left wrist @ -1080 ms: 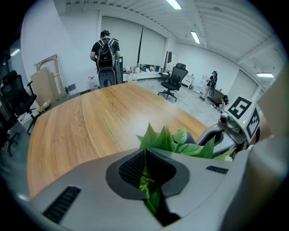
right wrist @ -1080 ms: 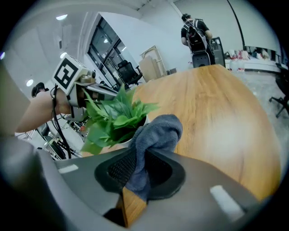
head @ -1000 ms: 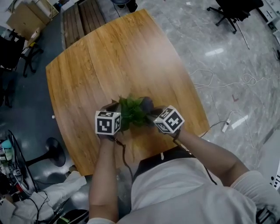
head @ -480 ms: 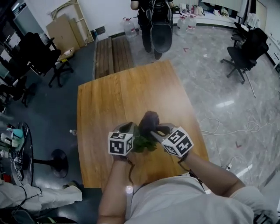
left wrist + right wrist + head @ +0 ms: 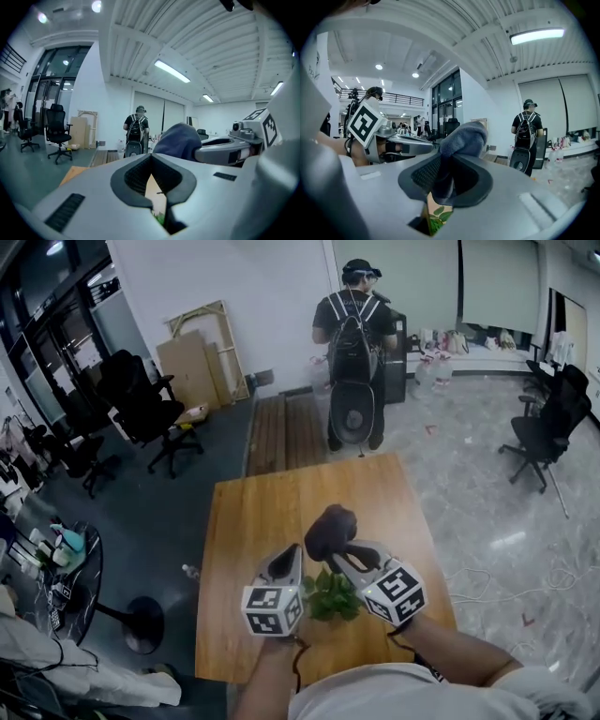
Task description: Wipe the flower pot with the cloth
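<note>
We are looking down on a wooden tabletop [image 5: 253,521], smooth, with a warm streaky grain and rounded corners. It is standing in a large office room. The floor [image 5: 487,502] is polished grey stone on the right and dull and dark on the left. Black office chairs [image 5: 141,409] are standing around, cardboard [image 5: 192,367] is leaning on the white wall, and a person [image 5: 354,334] with a backpack is standing beyond the tabletop.

The right gripper [image 5: 343,547] is pinching a soft dark blue cloth [image 5: 328,526] in its jaws, and the cloth is bunching above the tips. The left gripper [image 5: 289,557] is holding its jaws pressed together on nothing. Between both grippers, near the front edge, green leaves [image 5: 330,596] are covering the flower pot, so the pot itself we cannot see.

Compared with one second ago, our view is taking in far more of the room, and the cloth is standing higher, off the leaves.
</note>
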`<state>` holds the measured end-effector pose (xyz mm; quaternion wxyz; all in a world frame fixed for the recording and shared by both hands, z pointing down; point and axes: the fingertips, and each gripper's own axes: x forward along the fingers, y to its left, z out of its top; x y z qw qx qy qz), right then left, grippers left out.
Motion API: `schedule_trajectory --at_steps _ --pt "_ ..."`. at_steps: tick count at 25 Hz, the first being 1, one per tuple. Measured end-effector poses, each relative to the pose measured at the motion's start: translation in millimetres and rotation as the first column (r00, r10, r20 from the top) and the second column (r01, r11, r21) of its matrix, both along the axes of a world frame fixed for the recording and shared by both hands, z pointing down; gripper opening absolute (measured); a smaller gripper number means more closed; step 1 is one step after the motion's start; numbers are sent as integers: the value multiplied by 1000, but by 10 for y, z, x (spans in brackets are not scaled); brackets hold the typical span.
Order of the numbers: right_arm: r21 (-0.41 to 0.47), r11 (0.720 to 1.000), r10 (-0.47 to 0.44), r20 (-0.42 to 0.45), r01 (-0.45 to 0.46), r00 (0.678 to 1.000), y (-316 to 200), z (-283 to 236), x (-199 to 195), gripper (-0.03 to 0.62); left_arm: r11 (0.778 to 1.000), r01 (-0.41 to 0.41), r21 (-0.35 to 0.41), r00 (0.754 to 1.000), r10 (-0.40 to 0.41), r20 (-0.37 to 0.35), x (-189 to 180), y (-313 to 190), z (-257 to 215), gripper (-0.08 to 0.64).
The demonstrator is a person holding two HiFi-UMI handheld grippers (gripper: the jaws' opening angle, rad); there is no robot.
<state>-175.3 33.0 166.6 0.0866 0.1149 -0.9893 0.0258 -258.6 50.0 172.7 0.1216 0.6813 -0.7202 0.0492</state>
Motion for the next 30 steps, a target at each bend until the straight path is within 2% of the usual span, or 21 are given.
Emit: schedule_trajectory --at_steps 3,6,12,18,30 --pt "18 1000 12 49 -13 999 36 -138 -44 63 998 23 62 1000 -24 15 12 73 -186 8" --pt "27 999 15 73 -17 997 68 -202 -71 61 996 26 90 999 -29 23 20 99 -259 8" --pt "35 999 22 89 -25 996 41 -264 -74 60 996 2 86 1000 -4 24 60 44 -254 8" --pt "29 999 40 97 -43 995 -8 -298 -12 60 995 -8 99 998 2 58 125 -3 -313 8" --pt "30 998 46 97 -49 994 -25 -280 21 60 994 -6 109 997 -3 75 135 -1 -339 8"
